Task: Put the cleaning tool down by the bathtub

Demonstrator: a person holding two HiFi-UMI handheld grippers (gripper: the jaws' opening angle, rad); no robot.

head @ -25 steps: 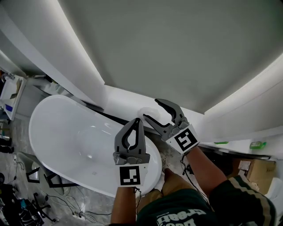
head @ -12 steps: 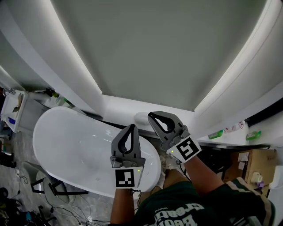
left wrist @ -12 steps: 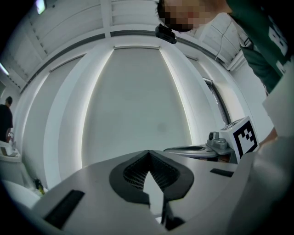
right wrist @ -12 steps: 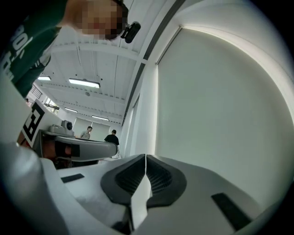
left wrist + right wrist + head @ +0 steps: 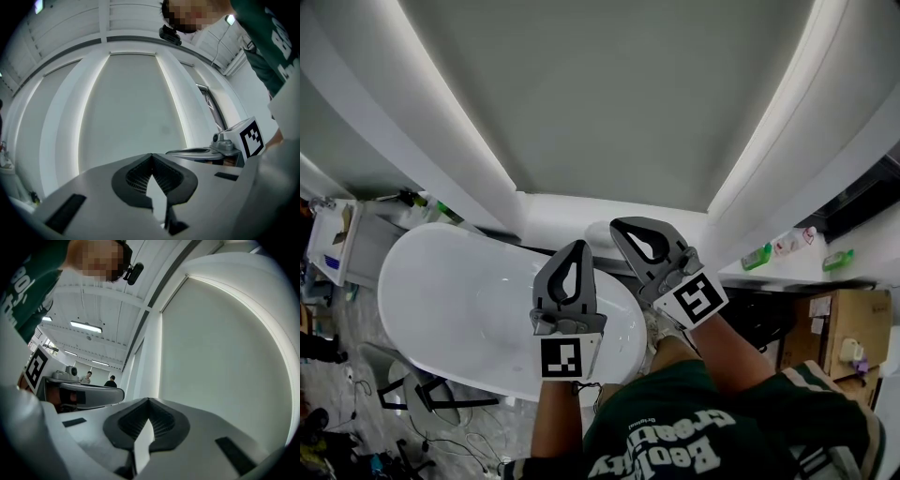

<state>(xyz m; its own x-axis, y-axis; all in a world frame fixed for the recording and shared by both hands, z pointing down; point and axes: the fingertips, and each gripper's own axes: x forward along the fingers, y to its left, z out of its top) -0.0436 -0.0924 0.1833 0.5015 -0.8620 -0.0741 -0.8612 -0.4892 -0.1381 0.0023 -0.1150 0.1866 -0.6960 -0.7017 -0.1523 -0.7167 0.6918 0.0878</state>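
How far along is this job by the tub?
Looks done: a white object, likely the tool, lies beside the bathtub. In hand: nothing; the left gripper is shut and empty, and the right gripper has just closed on nothing. Left: nothing obvious.

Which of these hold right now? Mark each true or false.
1. The right gripper is shut with nothing in it. True.
2. The left gripper holds a brush. False: its jaws are together with nothing between them.
3. The tub is black. False: it is white.
4. Green items sit on the white shelf to the right of the tub. True.
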